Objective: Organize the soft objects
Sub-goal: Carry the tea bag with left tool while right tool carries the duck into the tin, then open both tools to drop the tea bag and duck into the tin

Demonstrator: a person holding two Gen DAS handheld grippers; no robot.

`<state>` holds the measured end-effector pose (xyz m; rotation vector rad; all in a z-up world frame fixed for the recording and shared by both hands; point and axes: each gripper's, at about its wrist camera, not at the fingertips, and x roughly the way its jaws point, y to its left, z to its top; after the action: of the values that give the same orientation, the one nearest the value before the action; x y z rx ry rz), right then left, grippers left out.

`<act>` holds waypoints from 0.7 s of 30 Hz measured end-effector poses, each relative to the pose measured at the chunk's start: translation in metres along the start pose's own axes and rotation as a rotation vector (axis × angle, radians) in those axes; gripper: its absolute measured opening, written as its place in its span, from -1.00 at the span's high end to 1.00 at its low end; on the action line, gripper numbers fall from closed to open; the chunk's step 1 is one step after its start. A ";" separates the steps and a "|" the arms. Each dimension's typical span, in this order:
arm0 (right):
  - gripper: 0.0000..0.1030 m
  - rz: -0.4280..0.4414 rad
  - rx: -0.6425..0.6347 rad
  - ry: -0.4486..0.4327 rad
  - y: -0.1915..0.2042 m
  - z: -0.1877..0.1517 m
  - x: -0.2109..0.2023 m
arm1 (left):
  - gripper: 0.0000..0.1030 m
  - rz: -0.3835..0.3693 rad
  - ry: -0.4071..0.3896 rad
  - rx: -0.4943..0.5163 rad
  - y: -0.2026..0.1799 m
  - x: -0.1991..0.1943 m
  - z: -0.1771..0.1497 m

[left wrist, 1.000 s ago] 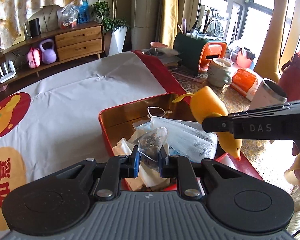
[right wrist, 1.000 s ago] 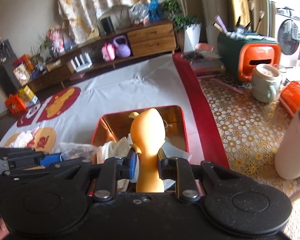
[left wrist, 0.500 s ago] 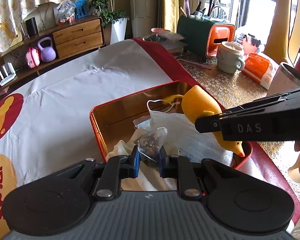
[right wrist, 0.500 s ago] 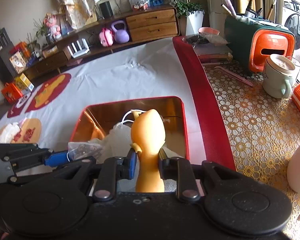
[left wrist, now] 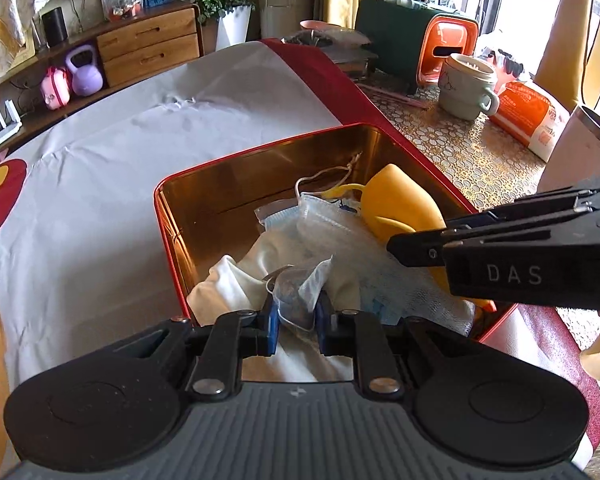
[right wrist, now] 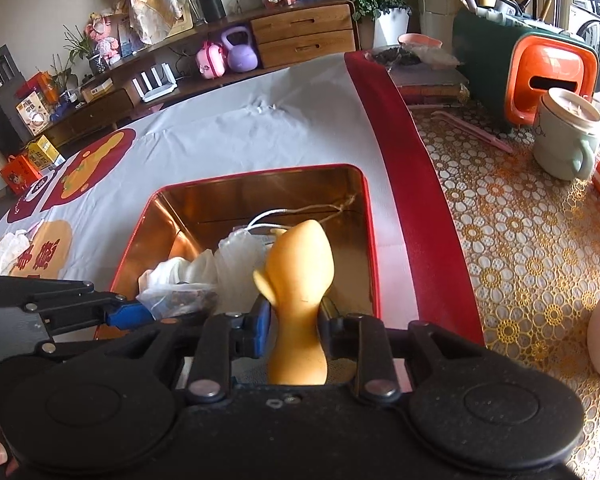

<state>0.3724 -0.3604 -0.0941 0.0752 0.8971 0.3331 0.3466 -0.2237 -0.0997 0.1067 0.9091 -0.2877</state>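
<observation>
Now yellow rubber duck [right wrist: 300,280] between right gripper [right wrist: 294,320] jaws, over red tin [right wrist: 370,240].

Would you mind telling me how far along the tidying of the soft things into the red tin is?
Done: a face mask and white cloth already lie in the red tin. In hand: the left gripper pinches a small clear bag over the tin; the right gripper has the yellow rubber duck between its jaws, which have just been opening. Left: another white cloth on the table.
</observation>
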 end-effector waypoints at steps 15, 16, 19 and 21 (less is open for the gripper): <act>0.13 -0.028 0.000 0.010 0.004 -0.004 -0.011 | -0.37 -0.012 -0.026 -0.048 0.004 -0.020 -0.003; 0.07 -0.029 -0.003 0.006 0.005 -0.004 -0.014 | -0.41 -0.020 -0.044 -0.050 0.004 -0.025 -0.003; 0.04 -0.025 -0.009 -0.009 0.009 -0.005 -0.023 | -0.41 -0.012 -0.052 -0.043 0.003 -0.035 -0.003; 0.03 -0.024 -0.017 -0.014 0.012 -0.004 -0.028 | -0.41 -0.012 -0.063 -0.043 0.005 -0.042 -0.004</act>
<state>0.3499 -0.3587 -0.0732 0.0511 0.8810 0.3179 0.3206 -0.2100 -0.0686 0.0525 0.8530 -0.2815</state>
